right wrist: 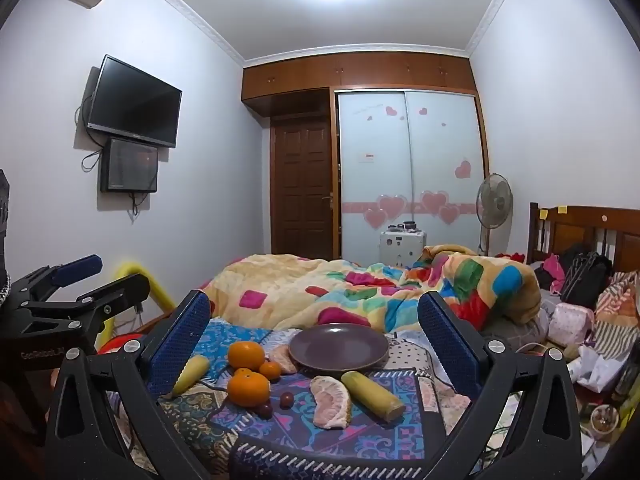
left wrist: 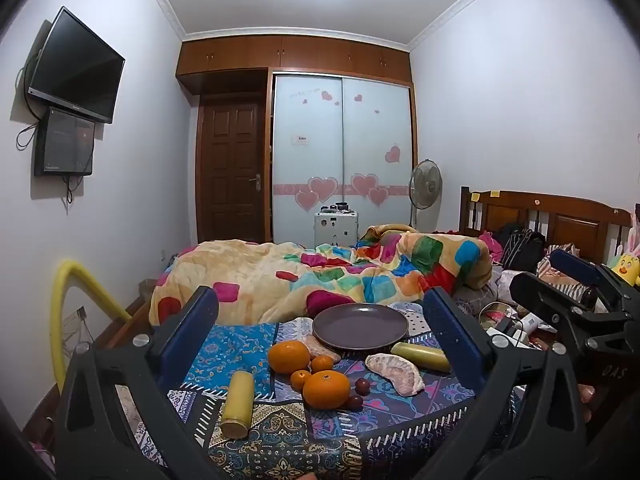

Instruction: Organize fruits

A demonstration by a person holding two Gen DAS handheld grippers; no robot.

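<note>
On a patterned cloth (left wrist: 280,436) lie two large oranges (left wrist: 289,356) (left wrist: 326,389), two small ones (left wrist: 322,363), two dark grapes (left wrist: 362,386), a peeled pomelo segment (left wrist: 396,372) and two yellow corn-like pieces (left wrist: 239,404) (left wrist: 420,356). An empty purple plate (left wrist: 360,326) sits behind them. My left gripper (left wrist: 320,296) is open above the near edge, holding nothing. The right gripper (left wrist: 552,278) shows at the right. In the right wrist view the plate (right wrist: 339,346), oranges (right wrist: 248,389) and pomelo (right wrist: 332,402) lie before my open, empty right gripper (right wrist: 316,298); the left gripper (right wrist: 100,276) is at the left.
A bed with a colourful blanket (left wrist: 320,276) lies right behind the cloth. Bags and clutter (right wrist: 580,320) pile up at the right by the headboard. A yellow foam tube (left wrist: 64,320) arches at the left. Two screens (left wrist: 76,68) hang on the left wall.
</note>
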